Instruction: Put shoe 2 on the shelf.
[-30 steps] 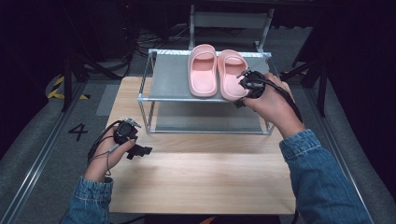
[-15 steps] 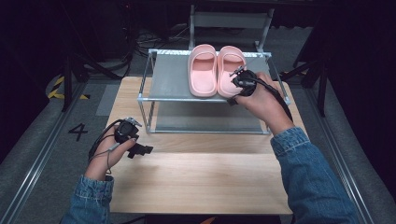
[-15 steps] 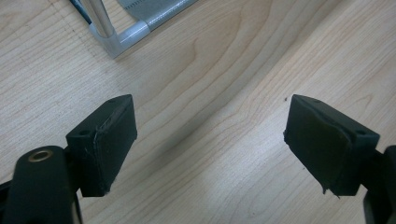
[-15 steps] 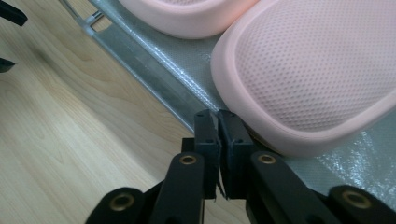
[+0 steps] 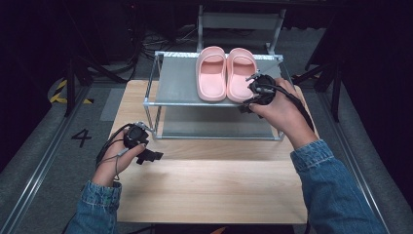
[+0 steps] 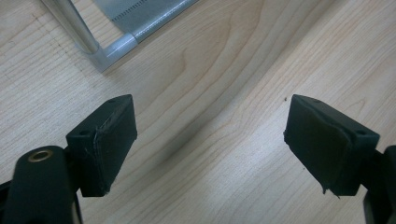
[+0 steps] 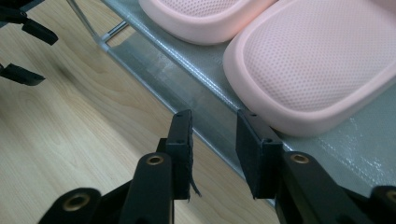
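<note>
Here, near the upper centre of the high view, the right hand-held gripper (image 5: 249,97) hovers at the front edge of a metal rack's top shelf (image 5: 178,80), jaws parted by a narrow gap and holding nothing. The nearer pink slipper (image 5: 242,73) lies just beyond and slightly right of the jaws, long axis running away toward the frame's top, beside its mate (image 5: 211,72). At lower left, the left hand-held gripper (image 5: 148,157) rests wide open and empty over the counter (image 5: 209,190), well apart.

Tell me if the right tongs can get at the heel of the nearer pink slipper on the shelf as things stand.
Probably yes. The right tongs are partly open, just short of the slipper's heel at the front edge of the shelf, with nothing between them; they would likely need to open wider.
</note>
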Motion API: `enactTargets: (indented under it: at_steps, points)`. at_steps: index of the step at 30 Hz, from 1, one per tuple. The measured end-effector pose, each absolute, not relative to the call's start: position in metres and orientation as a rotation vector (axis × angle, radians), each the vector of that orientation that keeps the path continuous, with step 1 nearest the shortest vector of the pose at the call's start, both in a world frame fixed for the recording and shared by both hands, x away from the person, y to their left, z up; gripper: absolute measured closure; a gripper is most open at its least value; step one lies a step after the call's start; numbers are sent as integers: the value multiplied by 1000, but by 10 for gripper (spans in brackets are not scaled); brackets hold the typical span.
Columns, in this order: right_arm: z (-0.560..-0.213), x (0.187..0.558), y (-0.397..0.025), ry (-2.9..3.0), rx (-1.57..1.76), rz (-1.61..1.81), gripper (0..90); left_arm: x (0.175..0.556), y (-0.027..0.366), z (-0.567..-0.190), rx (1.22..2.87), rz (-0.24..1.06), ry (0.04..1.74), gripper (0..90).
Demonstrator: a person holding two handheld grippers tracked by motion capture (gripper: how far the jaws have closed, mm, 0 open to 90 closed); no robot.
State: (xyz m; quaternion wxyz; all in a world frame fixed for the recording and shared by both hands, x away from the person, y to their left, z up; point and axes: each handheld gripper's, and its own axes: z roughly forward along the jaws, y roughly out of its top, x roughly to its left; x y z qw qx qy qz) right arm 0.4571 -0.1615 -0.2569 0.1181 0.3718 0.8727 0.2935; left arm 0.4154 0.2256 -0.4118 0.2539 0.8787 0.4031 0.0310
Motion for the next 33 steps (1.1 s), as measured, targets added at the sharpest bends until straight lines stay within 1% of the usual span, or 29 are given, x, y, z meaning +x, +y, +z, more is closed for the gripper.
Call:
enactTargets:
  at_steps: [3, 16, 21, 30, 33]
  points:
    - [-257, 453, -168, 2547, 1100, 865, 651, 415, 226, -413, 2391, 85, 1096, 173]
    - [-256, 435, -198, 2515, 1083, 892, 546, 407, 233, -413, 2398, 95, 1096, 173]
    - [-258, 430, -208, 2505, 1093, 900, 520, 400, 236, -413, 2405, 90, 1093, 173]
    - [-270, 421, -233, 2499, 1142, 893, 469, 387, 246, -413, 2406, 106, 1104, 173]
    - [-274, 418, -241, 2495, 1151, 890, 460, 381, 253, -415, 2398, 108, 1131, 173]
